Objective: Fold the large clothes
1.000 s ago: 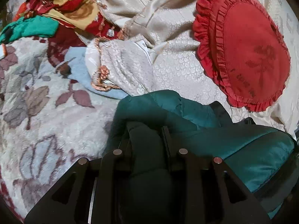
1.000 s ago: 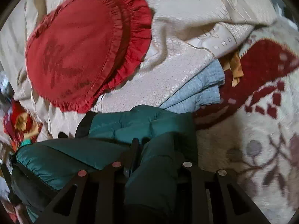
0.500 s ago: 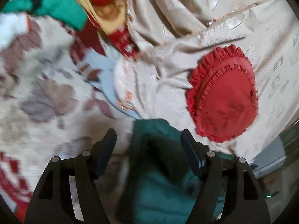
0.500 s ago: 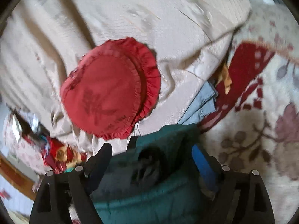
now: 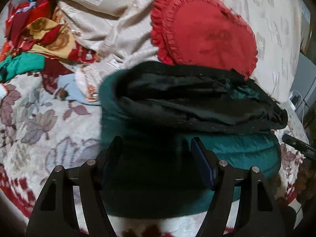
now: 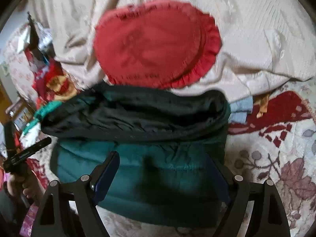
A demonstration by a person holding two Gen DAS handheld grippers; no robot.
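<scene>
**A:** Jacket [image 5: 244,150] first: where does it lie against the jaws?

**B:** It is a teal puffer jacket, folded into a thick bundle on the floral blanket [image 5: 39,122]. Its near edge lies between and ahead of the left gripper [image 5: 156,148] fingers, and its black lining [image 5: 197,102] shows along the far side of the fold. In the right wrist view the same bundle [image 6: 158,167] lies ahead of and under the right gripper [image 6: 164,164].

**A:** Are the jaws clamped on it?

**B:** No. Both pairs stand spread apart, with the cloth seen in the gap but neither pad pressing on it. The blue pad faces are bare on each side.

**A:** What lies beyond the jaws?

**B:** Past the bundle's far edge, straight ahead of both grippers, a red frilled cushion [image 5: 205,33] rests on a cream bedspread [image 5: 276,19]; the jacket's lining overlaps its near rim. Ahead and left of the left jaws there is a light blue cloth [image 5: 73,90] just beside the bundle, and further off a heap of red and yellow patterned clothes [image 5: 45,31] with a green piece [image 5: 21,65].

**A:** Anything to the sides?

**B:** In the right wrist view, left of the jaws, the person's hand [image 6: 25,185] grips the other tool's handle. Everything is somewhat blurred.
</scene>
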